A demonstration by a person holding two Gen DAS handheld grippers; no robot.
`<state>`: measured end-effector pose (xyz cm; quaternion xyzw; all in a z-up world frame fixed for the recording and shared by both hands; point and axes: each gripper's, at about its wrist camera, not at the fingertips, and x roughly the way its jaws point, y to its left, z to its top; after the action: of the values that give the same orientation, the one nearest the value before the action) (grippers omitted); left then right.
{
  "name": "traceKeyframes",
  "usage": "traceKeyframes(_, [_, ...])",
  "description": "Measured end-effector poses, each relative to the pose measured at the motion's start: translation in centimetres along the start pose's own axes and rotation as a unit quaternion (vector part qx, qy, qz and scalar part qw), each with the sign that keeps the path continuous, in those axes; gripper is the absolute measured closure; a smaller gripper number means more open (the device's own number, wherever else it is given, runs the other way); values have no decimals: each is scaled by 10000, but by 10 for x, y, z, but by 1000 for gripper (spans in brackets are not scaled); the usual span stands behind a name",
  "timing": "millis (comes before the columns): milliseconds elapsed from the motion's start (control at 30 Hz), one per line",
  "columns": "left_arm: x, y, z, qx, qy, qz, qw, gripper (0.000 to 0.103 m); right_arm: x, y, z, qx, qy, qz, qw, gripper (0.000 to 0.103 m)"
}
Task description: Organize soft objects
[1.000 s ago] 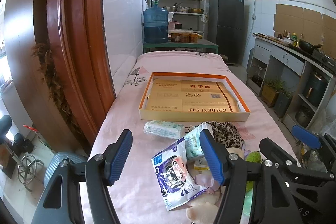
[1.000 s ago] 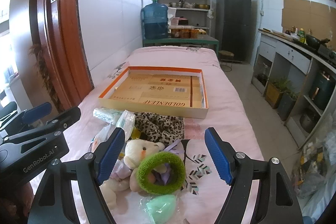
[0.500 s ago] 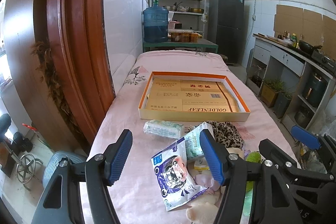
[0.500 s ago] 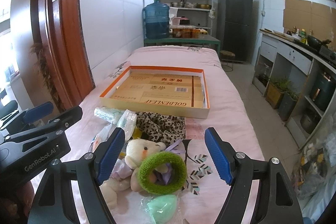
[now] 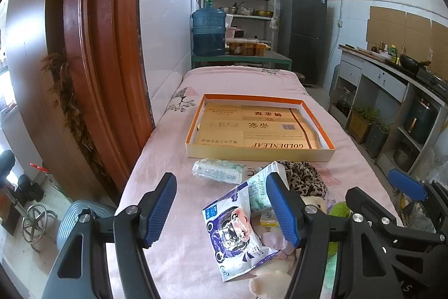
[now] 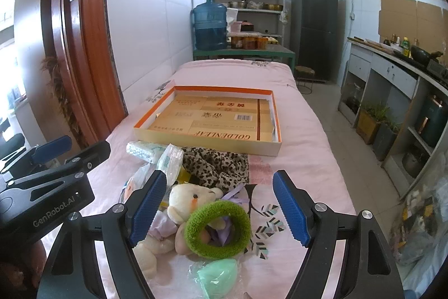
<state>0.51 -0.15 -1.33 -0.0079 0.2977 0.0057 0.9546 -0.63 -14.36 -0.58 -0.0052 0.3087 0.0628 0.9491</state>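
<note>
Both grippers hung with jaws spread wide and nothing between them: the left gripper (image 5: 221, 208) above the near-left of the pile, the right gripper (image 6: 219, 208) above its near-right. No item had yet gone into the box (image 6: 261, 149), which lay empty on the pink cloth (image 6: 302, 159) just beyond the heap, so the sorting looked to be at its very start, with a first pick still to be chosen.

Nearest the right gripper lay the green ring (image 6: 218, 229), resting on the plush bear (image 6: 187, 198); a straight drop and a light pinch on its rim would likely do, then a carry forward to the box. The left gripper had the printed pouch (image 5: 238, 231) below it, and the tissue pack (image 5: 218, 171) lay further off, near the box.

Much of the pile overlapped. The leopard cloth (image 6: 215, 164) covered whatever lay under it, the bear's lower body was hidden behind the fingers, and the pale green thing in clear wrap (image 6: 218, 275) was perhaps a sponge, though its shape was hard to read.
</note>
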Motion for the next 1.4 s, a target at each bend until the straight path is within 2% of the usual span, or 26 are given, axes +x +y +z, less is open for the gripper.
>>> traceKeyframes(567, [4, 8, -3, -143, 32, 63, 9999, 36, 3, 1, -5, -13, 47, 34, 10000, 24])
traceKeyframes(900, [8, 15, -11, -220, 100, -56, 9997, 36, 9, 2, -16, -15, 213, 79, 9997, 24])
traceKeyframes(1200, [23, 16, -23, -285, 447, -362, 9979, 36, 26, 0, -33, 60, 573, 121, 9983, 24])
traceKeyframes(1300, [33, 5, -23, -102, 618, -472, 9969, 36, 31, -2, -37, 76, 633, 142, 9979, 24])
traceKeyframes(1400, [49, -7, -22, 194, 804, -311, 9961, 37, 34, -4, -41, 105, 698, 125, 9974, 24])
